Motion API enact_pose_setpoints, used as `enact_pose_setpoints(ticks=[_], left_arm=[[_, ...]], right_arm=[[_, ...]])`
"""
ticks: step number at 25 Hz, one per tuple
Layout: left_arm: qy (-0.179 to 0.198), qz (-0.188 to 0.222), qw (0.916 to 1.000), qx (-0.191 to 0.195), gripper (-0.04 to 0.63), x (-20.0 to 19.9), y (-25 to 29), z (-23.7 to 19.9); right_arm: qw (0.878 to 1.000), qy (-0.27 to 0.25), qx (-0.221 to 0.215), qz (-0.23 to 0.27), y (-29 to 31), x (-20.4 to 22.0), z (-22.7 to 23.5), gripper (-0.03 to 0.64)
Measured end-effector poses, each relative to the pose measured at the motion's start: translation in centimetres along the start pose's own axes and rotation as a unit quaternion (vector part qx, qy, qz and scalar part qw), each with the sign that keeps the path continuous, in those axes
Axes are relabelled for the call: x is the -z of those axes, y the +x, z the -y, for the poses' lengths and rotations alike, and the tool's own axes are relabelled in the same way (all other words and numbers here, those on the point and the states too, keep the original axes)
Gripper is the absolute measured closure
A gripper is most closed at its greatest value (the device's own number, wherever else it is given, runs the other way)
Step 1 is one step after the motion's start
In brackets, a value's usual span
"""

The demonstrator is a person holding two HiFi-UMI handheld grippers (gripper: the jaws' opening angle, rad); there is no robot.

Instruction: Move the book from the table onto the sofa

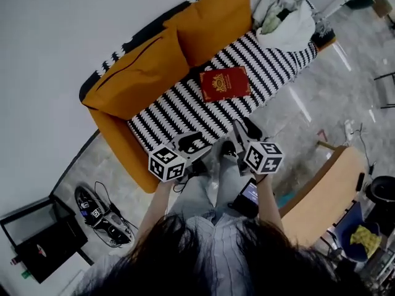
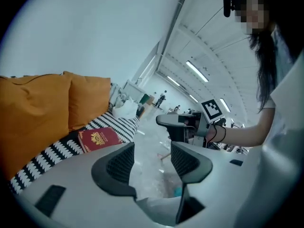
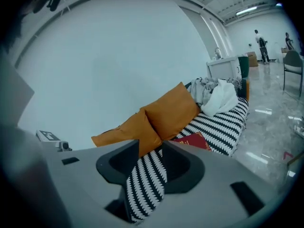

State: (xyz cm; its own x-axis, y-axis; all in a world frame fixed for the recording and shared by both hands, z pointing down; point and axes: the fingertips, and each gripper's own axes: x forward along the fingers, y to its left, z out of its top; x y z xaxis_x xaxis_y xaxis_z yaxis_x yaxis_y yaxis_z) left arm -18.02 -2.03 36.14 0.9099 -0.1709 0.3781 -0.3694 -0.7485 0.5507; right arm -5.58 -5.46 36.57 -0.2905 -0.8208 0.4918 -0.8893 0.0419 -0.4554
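Head view: the flat red book with gold print (image 1: 224,84) lies on the stripy black-and-white sofa (image 1: 179,113) at 12 o'clock; left gripper view: left gripper (image 2: 152,153) apart, empty; right gripper view: right gripper (image 3: 151,156) apart, empty; a careless bump might slide the book off

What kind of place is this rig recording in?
Probably a mock living-room corner inside a large hall or lab. There is a sofa with orange cushions and a red book on it, but also a polished floor and a high ceiling with strip lights.
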Motion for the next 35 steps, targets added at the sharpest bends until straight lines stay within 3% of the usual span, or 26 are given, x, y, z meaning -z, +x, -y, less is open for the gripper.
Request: enact_pose_setpoints(ticks=[5,9,14,23,29,35], left_arm=[[0.031,0.034,0.9988,0.019,0.351,-1.8,-3.0,3.3],[0.072,0.033,0.9960,0.041,0.360,-2.1,-4.9,6.0],[0.081,0.036,0.9946,0.054,0.374,-1.7,-6.7,8.0],[0.083,0.070,0.9931,0.046,0.387,-2.8,-7.6,10.5],[0.143,0.057,0.9880,0.014,0.387,-3.0,-6.7,13.9],[0.123,0.084,0.9888,-0.005,0.387,-1.9,-6.4,18.0]], right_arm=[[1.000,-0.019,-0.003,0.020,-3.3,-1.2,-3.7,0.474],[0.999,-0.017,0.004,0.037,-5.7,-1.1,-5.7,0.488],[0.999,-0.022,0.004,0.036,-8.0,-0.3,-7.8,0.506],[0.998,-0.046,-0.015,0.030,-10.6,0.4,-9.9,0.522],[0.997,-0.064,-0.024,0.028,-13.8,1.5,-9.2,0.525],[0.996,-0.082,-0.037,0.029,-18.9,3.2,-8.4,0.525]])
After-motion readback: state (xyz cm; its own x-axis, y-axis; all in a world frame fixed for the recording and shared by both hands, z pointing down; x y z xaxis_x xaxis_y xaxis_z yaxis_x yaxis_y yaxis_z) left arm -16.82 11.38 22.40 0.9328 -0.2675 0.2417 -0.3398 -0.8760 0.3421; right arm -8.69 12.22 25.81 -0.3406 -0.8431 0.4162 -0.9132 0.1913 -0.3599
